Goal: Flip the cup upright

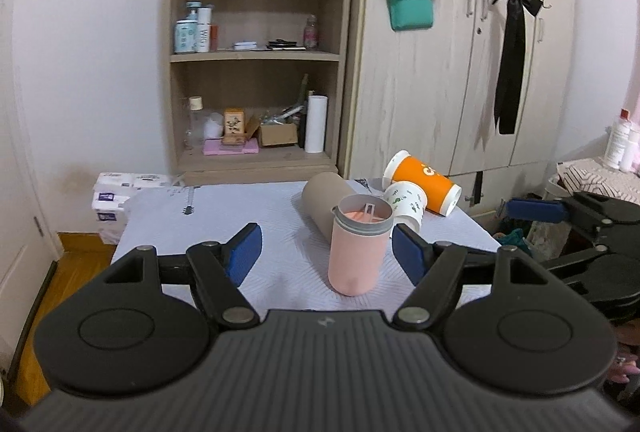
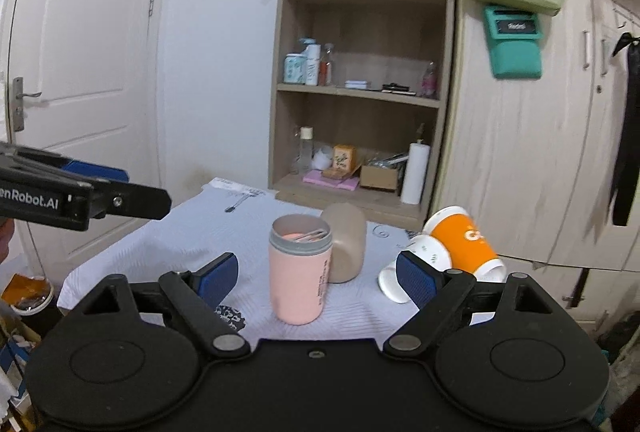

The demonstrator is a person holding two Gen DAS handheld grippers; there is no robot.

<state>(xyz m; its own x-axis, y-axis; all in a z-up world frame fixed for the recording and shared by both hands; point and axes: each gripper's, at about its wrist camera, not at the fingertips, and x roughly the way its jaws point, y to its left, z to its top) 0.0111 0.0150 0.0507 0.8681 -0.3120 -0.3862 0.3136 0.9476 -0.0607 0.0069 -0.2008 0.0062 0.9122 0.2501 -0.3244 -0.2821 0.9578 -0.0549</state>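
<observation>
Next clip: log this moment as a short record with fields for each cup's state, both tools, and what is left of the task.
pink cup: upright on the cloth-covered table, mouth up
beige cup: on its side, right behind the pink cup
orange cup: on its side
white patterned cup: on its side, against the orange cup
left tool: open, empty
right tool: open, empty
remaining: three cups still lying down
</observation>
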